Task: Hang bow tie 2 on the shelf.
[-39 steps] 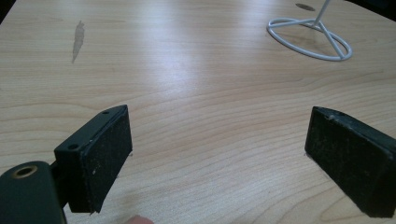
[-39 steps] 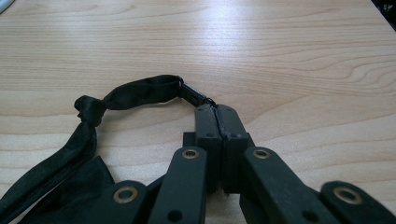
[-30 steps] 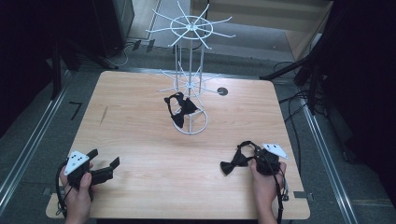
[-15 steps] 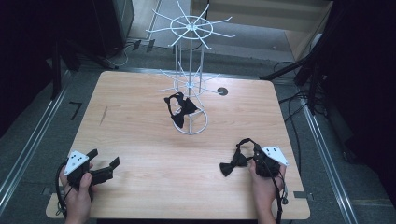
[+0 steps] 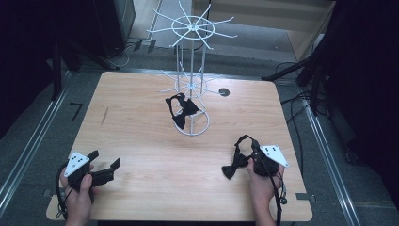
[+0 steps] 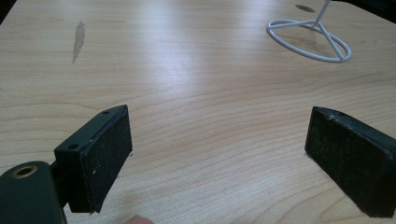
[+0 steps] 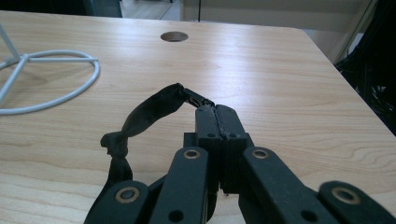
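Observation:
A black bow tie (image 5: 232, 170) lies on the wooden table (image 5: 141, 136) at the front right, its strap looping upward. My right gripper (image 5: 251, 155) is shut on that strap (image 7: 144, 112); the jaws meet tightly at their tips (image 7: 217, 114). A second black bow tie (image 5: 181, 109) hangs low on the white wire rack (image 5: 192, 80) at the table's middle back. My left gripper (image 5: 104, 160) rests at the front left, held by a hand, jaws wide open with bare wood between the pads (image 6: 100, 154).
The rack's ring base (image 6: 308, 39) stands ahead of the left gripper and to the left of the right one (image 7: 56, 100). A round cable hole (image 5: 224, 92) sits behind the rack. Dark floor, rails and cables surround the table.

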Demonstrator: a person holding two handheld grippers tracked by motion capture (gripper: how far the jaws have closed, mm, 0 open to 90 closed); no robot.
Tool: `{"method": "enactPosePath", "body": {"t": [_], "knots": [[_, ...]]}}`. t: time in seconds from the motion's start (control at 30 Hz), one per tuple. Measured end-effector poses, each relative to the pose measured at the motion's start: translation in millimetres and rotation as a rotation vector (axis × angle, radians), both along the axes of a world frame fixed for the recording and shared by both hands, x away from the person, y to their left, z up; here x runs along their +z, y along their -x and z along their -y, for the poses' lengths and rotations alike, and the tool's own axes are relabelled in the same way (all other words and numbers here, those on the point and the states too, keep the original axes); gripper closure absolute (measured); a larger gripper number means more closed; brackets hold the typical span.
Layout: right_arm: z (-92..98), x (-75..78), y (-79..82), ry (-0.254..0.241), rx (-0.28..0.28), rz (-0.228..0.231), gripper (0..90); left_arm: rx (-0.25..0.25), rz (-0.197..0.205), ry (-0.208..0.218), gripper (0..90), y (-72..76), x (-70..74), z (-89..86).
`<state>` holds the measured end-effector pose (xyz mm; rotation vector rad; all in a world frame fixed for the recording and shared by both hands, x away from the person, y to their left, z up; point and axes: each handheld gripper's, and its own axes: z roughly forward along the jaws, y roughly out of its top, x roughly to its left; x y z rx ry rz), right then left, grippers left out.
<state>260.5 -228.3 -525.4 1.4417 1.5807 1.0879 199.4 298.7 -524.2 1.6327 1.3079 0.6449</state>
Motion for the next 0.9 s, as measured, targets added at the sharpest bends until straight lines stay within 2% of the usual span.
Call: {"method": "enactPosePath", "body": {"t": [0.2, 0.9], "knots": [[-1.5, 4.7, -0.4, -0.001, 0.023, 0.011, 90.0, 0.001, 0.000, -0.001, 8.2, 0.0, 0.0, 0.1], [-15.9, 25.7, -3.9, -0.001, 0.047, 0.065, 90.0, -0.001, -0.001, 0.002, 8.2, 0.0, 0.0, -0.2]]}}
